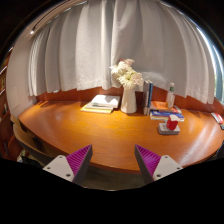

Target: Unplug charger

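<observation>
My gripper [112, 153] is open and empty, its two purple-padded fingers [78, 160] spread wide over the near edge of a round wooden table [90, 130]. Far beyond the fingers, to the right, a small white and red object [172, 122] sits on a flat grey block [168, 129]. It may be the charger in a socket block, but I cannot tell. No cable is visible. Nothing lies between the fingers.
At the back of the table stand a white vase of pale flowers [128, 85], a stack of white papers or books [100, 104], an upright blue book [148, 97] and a bottle [171, 93]. Pale curtains [100, 45] hang behind. A dark chair [25, 148] stands at the left.
</observation>
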`<state>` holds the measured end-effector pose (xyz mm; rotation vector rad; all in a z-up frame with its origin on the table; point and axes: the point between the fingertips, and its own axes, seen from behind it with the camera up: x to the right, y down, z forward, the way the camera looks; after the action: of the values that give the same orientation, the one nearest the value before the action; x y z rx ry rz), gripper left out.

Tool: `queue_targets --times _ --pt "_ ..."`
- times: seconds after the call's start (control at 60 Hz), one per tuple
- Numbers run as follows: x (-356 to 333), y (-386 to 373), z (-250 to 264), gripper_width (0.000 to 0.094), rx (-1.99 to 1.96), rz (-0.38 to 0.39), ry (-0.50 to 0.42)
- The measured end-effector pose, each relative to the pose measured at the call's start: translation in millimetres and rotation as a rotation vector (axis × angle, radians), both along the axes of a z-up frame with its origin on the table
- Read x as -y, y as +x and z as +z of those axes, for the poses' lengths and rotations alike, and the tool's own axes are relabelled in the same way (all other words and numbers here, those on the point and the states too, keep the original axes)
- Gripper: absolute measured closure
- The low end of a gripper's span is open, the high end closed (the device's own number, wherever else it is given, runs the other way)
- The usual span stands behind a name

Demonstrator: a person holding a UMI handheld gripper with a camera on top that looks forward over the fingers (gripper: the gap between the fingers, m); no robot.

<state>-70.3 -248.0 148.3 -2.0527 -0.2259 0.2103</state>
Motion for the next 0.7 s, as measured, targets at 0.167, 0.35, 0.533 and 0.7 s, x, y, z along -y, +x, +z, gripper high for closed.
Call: queue_targets --times 0.167,0.35,0.533,0.7 --pt "-25 74 -32 0.0074 0.03 -0.096 -0.062" --pt "-90 183 -70 0.0072 0.049 -0.252 -0.08" --pt "-176 265 -94 0.0078 0.102 -0.328 -0.06" --pt "-251 282 -97 0.0077 0.114 -0.291 0.006"
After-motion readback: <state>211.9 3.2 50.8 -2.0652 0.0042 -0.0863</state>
